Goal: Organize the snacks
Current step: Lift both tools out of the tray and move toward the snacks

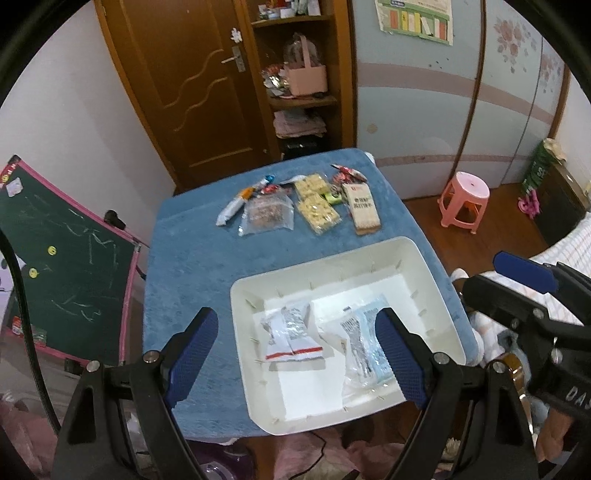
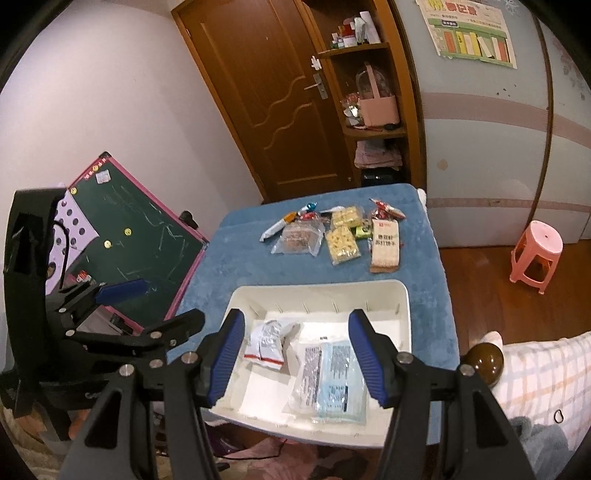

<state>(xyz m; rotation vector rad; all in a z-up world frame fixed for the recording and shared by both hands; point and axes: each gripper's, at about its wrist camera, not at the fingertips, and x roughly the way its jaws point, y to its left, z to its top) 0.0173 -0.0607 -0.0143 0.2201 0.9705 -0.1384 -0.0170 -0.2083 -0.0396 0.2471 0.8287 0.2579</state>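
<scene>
Your left gripper and your right gripper both hang over the white bin at the near edge of the blue-covered table, jaws spread, nothing between the pads. Two packets lie in the bin: on the left a white packet with a red stripe, on the right a pale blue and clear packet with dense black print too small to read. The remaining snacks sit in a cluster at the far side of the table, well apart from the bin: two clear packs of pale yellow squares, one clear bag of brown bits, one white tube-shaped packet, and at the right one tall cracker pack with dark characters you cannot make out. Small wrapped sweets lie along the far edge, too jumbled to count. On the wardrobe behind hangs a poster; its heading is unreadable. One pink stool stands on the floor to the right, one green chalkboard leans to the left.
</scene>
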